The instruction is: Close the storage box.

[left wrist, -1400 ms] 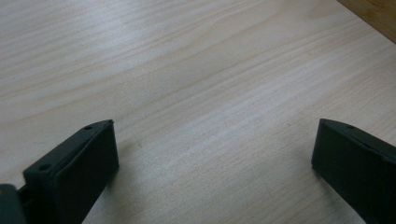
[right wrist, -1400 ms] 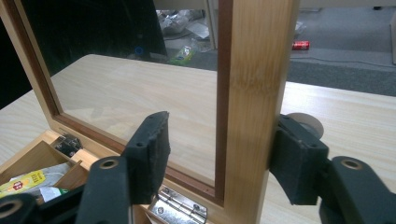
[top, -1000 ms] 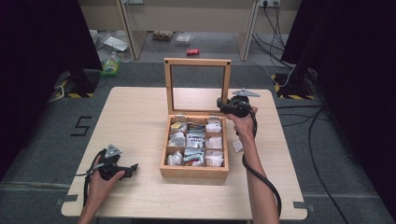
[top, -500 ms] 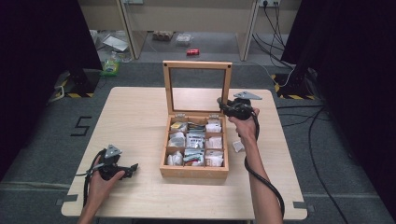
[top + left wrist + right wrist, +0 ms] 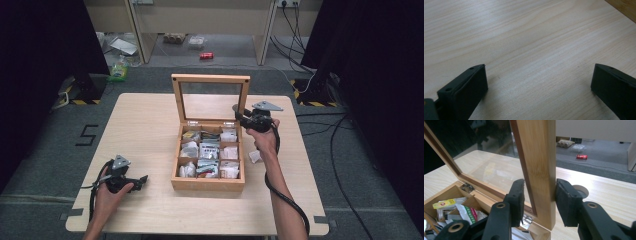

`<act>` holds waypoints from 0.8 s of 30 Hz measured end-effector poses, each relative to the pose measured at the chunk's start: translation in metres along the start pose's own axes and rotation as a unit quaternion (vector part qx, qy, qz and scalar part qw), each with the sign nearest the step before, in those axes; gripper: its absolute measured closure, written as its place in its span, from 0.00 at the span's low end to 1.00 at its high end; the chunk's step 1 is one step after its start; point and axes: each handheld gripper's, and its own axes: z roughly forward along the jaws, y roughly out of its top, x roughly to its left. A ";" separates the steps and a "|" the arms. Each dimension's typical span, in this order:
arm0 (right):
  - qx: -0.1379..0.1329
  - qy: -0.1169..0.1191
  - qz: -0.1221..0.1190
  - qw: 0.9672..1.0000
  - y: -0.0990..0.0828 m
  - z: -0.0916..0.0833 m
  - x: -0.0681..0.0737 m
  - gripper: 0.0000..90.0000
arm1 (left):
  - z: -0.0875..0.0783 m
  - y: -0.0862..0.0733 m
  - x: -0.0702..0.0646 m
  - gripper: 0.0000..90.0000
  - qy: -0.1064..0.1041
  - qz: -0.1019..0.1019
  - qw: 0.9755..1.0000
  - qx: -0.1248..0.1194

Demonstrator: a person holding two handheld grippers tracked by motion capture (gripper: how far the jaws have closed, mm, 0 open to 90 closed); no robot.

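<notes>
Two grippers were in use at a desk. The right gripper had its fingers set around the right post of the box lid, which stood upright and open; they had just been opening a little, with the post between them. The right pad touched the wood, the left one stood just off the glass, so the hold looked loose, probably being reset before the lid was swung. The box sat mid-desk, its compartments full of small packets, too blurred to name. The left gripper rested on the desk, fingers wide open, empty
</notes>
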 end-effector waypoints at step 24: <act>0.000 -0.006 0.006 1.000 -0.005 -0.018 0.013 0.63 | 0.000 0.000 0.000 0.00 0.000 0.000 1.000 0.000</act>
